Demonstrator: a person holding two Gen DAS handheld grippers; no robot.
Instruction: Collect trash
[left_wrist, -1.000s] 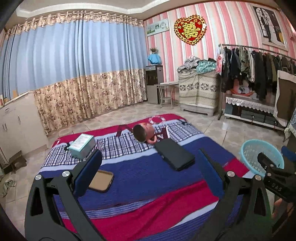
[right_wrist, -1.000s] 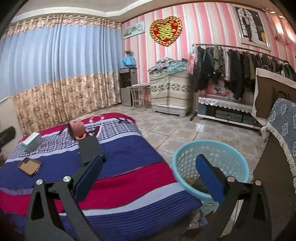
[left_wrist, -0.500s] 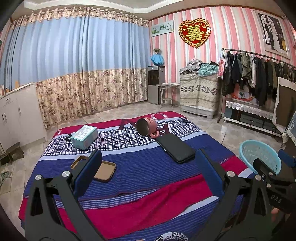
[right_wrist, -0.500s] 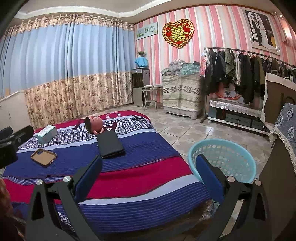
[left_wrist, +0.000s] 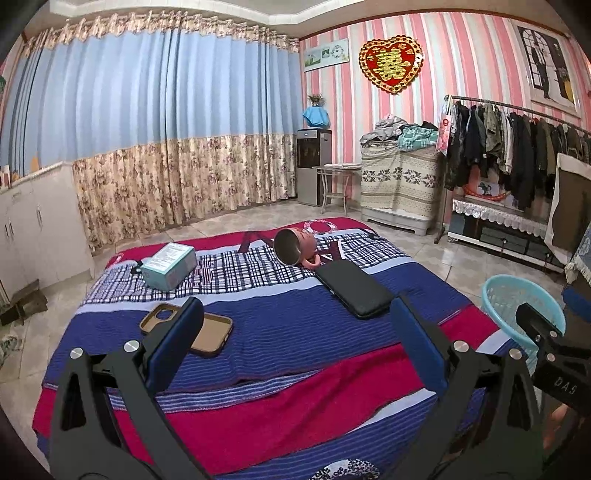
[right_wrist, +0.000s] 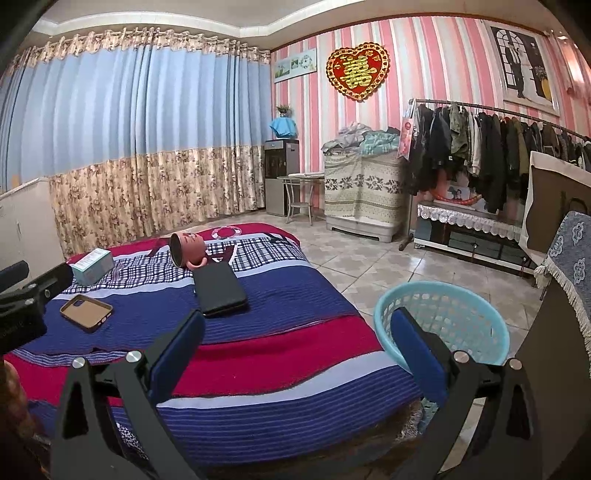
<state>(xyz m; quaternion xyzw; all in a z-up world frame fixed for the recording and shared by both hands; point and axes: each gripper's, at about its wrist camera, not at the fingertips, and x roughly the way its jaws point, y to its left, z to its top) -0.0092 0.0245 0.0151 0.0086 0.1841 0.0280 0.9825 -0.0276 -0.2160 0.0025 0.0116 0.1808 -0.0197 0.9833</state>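
Note:
A low table under a striped red and blue cloth (left_wrist: 280, 343) carries a teal box (left_wrist: 169, 266), a tan phone case (left_wrist: 192, 330), a pink mug (left_wrist: 295, 245) lying on its side and a black wallet-like case (left_wrist: 354, 290). A light blue basket (right_wrist: 443, 325) stands on the floor at the table's right; it also shows in the left wrist view (left_wrist: 517, 306). My left gripper (left_wrist: 295, 343) is open and empty above the table's near part. My right gripper (right_wrist: 295, 350) is open and empty over the table's right end, beside the basket.
A white cabinet (left_wrist: 33, 229) stands at the left. Curtains (left_wrist: 155, 147) cover the far wall. A water dispenser (left_wrist: 314, 166), a small chair (left_wrist: 338, 184), a covered chest (left_wrist: 399, 184) and a clothes rack (left_wrist: 517, 147) line the right. A cloth-draped piece of furniture (right_wrist: 569, 280) is at the far right.
Both grippers have pulled back and risen, so the table looks farther away and more of it shows. The right view has swung left, away from the basket. Both stay open.

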